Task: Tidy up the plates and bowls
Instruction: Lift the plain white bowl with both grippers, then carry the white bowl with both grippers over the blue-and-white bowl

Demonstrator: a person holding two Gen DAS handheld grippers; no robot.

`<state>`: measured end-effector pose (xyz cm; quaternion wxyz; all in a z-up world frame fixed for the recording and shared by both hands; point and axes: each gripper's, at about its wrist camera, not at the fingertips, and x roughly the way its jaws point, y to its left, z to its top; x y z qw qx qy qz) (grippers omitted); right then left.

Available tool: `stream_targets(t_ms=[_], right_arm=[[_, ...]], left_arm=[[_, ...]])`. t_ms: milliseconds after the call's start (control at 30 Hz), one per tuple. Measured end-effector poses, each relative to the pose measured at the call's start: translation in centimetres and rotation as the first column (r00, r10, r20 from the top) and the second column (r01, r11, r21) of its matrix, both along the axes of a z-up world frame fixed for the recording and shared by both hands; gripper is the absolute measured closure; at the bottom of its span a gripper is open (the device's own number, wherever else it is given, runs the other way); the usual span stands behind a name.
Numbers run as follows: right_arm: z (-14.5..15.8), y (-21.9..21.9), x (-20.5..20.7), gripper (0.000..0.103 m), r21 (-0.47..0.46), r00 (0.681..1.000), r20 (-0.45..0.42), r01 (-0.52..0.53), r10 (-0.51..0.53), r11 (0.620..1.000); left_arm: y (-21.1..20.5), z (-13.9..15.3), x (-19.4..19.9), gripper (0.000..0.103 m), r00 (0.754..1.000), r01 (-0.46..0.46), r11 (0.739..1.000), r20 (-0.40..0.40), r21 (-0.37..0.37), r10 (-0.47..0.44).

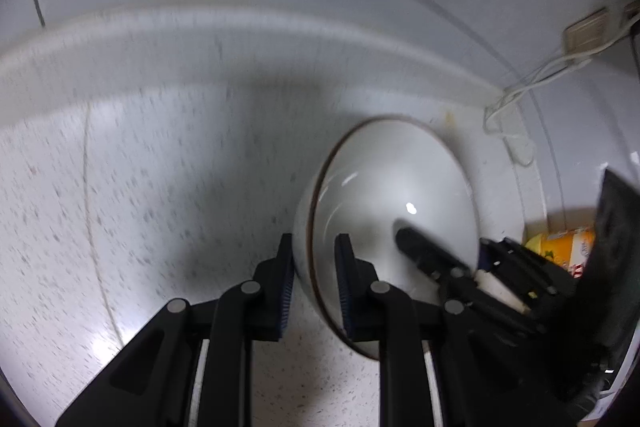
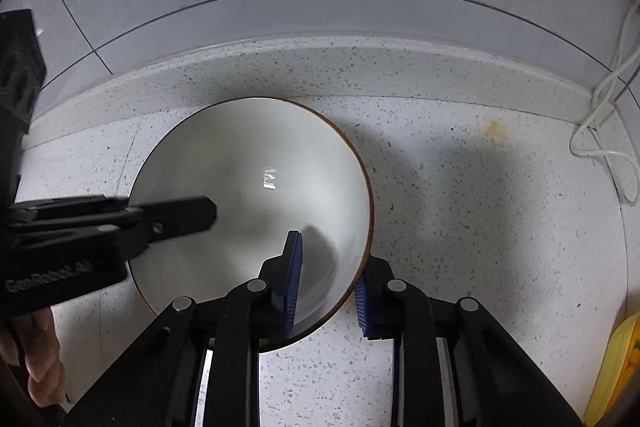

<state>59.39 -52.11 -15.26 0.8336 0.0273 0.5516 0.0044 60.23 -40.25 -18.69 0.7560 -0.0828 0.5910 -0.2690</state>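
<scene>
Evidently both tools clamp the bowl wall from opposite sides: left tool, right tool.

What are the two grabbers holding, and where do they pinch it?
Both hold the white bowl by its rim, one finger inside, one outside: the left gripper on one side, the right gripper on another.

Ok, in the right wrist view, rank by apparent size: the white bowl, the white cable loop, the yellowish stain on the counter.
Largest to smallest as they look:
1. white bowl, by far
2. white cable loop, at the right edge, partly cut off by the frame
3. yellowish stain, a small smudge

The fisheye shrinks things at the edges.
</scene>
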Motion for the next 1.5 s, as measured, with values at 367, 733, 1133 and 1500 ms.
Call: stream_targets(t_ms=[367, 733, 1133, 1500], right_arm=[[1.1, 0.8, -3.2, 0.086, 0.037, 1.0, -0.002, 0.0, 0.0, 0.999], [5.8, 4.5, -10.9, 0.086, 0.037, 0.999, 0.035, -0.028, 0.027, 0.999], [9.5, 12.6, -20.2, 0.086, 0.019, 0.992, 0.075, -0.108, 0.106, 0.994], [7.2, 17.3, -23.3, 0.086, 0.07, 0.984, 0.013, -0.181, 0.18, 0.981]], left_arm=[[1.2, 1.5, -3.9, 0.085, 1.0, 0.014, 1.0, 0.015, -0.007, -0.014], [5.9, 6.7, -13.2, 0.085, 0.999, 0.022, 0.998, 0.025, -0.055, -0.021], [16.8, 11.4, -24.1, 0.086, 0.999, 0.014, 0.998, 0.049, -0.06, -0.011], [20.6, 10.2, -28.4, 0.086, 1.0, -0.02, 1.0, 0.009, -0.013, 0.02]])
